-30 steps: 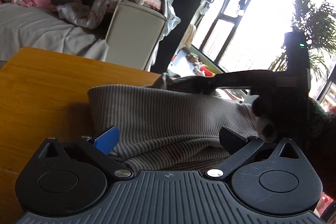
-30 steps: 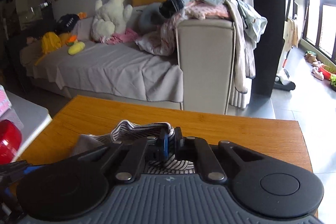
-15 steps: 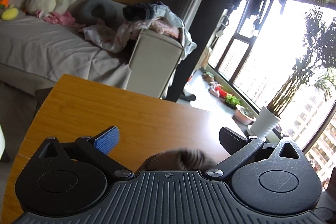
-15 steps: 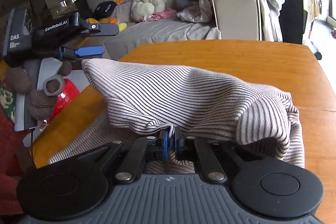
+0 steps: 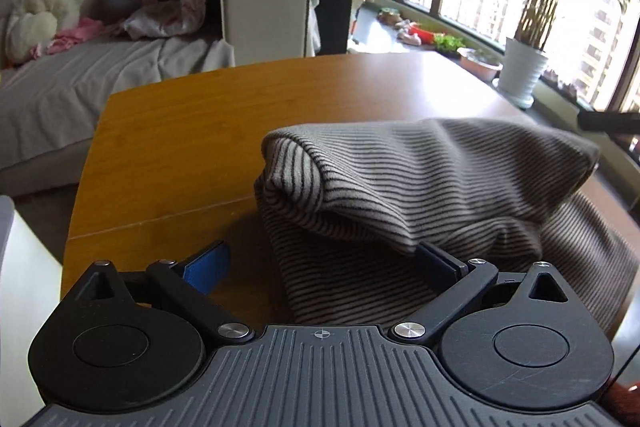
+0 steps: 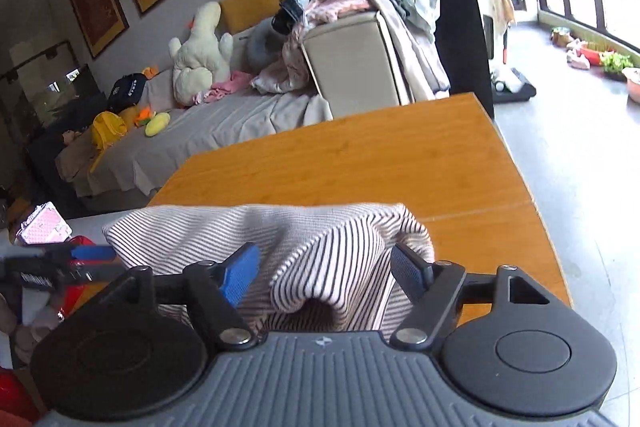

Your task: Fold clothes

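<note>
A striped beige garment (image 5: 424,187) lies folded over on the wooden table (image 5: 192,131). My left gripper (image 5: 324,259) is open at the garment's near edge; the cloth lies between its jaws, against the right finger. In the right wrist view the same garment (image 6: 320,251) bulges between the open jaws of my right gripper (image 6: 324,267). The left gripper (image 6: 80,255) shows at that view's left edge, beside the garment's left end. The right gripper's tip (image 5: 608,121) shows at the far right of the left wrist view.
A grey sofa (image 6: 224,123) with a plush toy (image 6: 200,55) and a heap of clothes (image 6: 352,3) stands beyond the table. A white potted plant (image 5: 524,71) is by the window. A red object (image 6: 16,399) and a pink case (image 6: 42,227) sit left of the table.
My right gripper was shut on the garment and has now opened, letting the fold drop. My left gripper stayed open and swung back to the garment's edge.
</note>
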Motion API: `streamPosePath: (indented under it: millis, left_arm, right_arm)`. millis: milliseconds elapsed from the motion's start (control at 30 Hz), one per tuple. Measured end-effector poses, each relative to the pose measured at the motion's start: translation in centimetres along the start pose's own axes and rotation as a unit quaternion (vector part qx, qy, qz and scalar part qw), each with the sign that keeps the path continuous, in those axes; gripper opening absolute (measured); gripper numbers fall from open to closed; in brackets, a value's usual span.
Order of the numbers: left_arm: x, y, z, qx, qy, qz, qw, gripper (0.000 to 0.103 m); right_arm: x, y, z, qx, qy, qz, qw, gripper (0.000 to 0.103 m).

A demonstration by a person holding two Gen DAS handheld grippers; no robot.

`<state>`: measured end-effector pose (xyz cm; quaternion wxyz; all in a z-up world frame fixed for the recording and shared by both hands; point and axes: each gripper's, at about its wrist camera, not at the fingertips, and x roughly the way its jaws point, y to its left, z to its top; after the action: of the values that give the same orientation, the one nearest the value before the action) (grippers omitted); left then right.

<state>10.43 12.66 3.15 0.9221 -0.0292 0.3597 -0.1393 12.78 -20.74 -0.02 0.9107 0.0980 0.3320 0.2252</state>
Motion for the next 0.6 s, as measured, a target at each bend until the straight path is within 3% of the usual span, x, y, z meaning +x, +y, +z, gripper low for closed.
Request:
streamPosePath:
  millis: [67,167,200,233,267,300,367,467,500,600]
  left_arm:
    - [-1.0,1.2,1.5,-0.059,-0.021,-0.031,0.9975,0.102]
    - [0.3,2.0,2.9,-0.098,-0.015,-0.035,0.9944,0.102]
    - [1.2,2.0,3.0,-0.103,-0.005,-0.032,0.9942,0.102]
    - [2.2,2.1,3.0,-0.106,0.007,-0.031,0.9939,0.099]
    - [3.2,2.1,2.8,-0.11,0.017,-0.034,0.9932,0.084]
    - [4.1,2.2,2.7,-0.114,0.026,-0.043,0.9922,0.06]
    - [6.0,2.8,3.1,-0.132,0.03,-0.057,0.9892,0.055]
    - [7.9,3.4,6.0,-0.134,0.014,-0.042,0.99,0.046]
    - [8.1,3.5,7.3,-0.132,0.003,-0.035,0.9906,0.041]
    - [7.0,3.5,10.0,-0.132,-0.025,-0.034,0.9903,0.038]
  right_arm:
    - [0.7,-0.4,-0.2,0.008,0.004,-0.002,1.0,0.079]
    - [2.4,-0.4,-0.7,0.006,0.015,0.008,1.0,0.078]
    - [3.0,-0.3,-0.9,0.006,0.019,0.012,1.0,0.074]
    - [3.5,-0.3,-1.1,0.005,0.022,0.016,1.0,0.051]
    - [4.0,-0.3,-0.8,0.003,0.019,0.025,0.999,0.035]
    - [4.5,-0.3,-0.5,0.001,0.017,0.034,0.999,0.032]
    - [6.4,-0.3,0.9,-0.001,0.014,0.031,0.999,0.022]
    - [9.6,-0.3,4.6,0.0,0.002,0.023,1.0,0.018]
    - [9.9,-0.5,5.6,0.006,-0.006,0.026,1.0,0.018]
    - [8.5,-1.1,7.8,0.017,-0.037,0.054,0.998,0.017]
